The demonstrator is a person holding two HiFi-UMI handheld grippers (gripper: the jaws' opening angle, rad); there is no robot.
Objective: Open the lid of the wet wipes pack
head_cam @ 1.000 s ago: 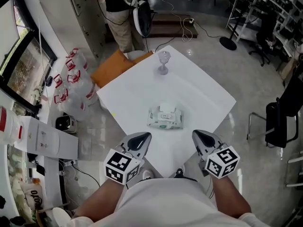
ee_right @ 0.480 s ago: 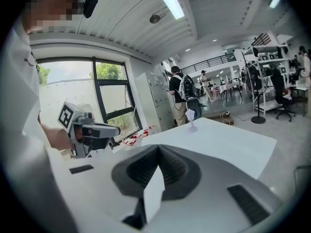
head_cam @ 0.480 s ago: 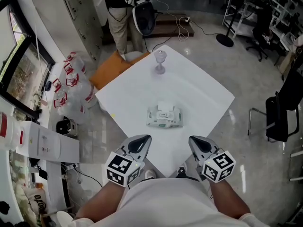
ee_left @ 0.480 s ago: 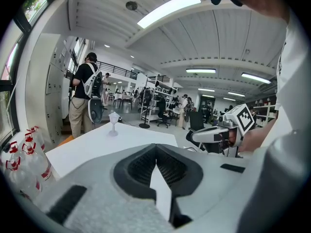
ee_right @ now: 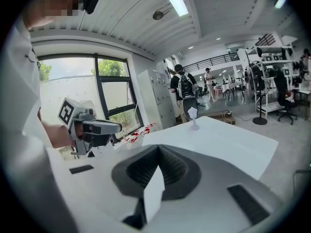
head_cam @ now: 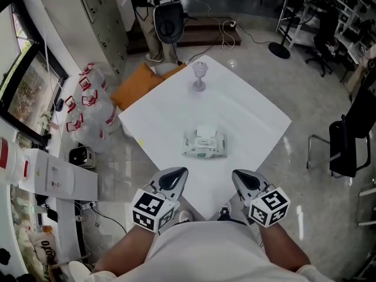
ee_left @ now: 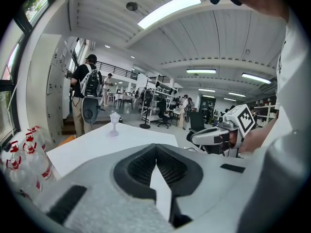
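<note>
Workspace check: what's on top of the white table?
A wet wipes pack in the middle and a clear stemmed glass near the far corner. The left claw and right claw cover parts of its near edges.

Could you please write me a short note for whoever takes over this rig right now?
Left tongs: shut, empty, held by the table's near corner.
Right tongs: shut, empty, level with the left tongs on the other side of that corner.
Pack: lies flat in the middle of the table, apart from both tongs. A glass stands near the far corner.
Done: neither tongs is on the pack. The pack is too small in the head view to tell whether its lid is open.
Left: bring the tongs to the pack, check the lid, and open it if it is shut.
</note>
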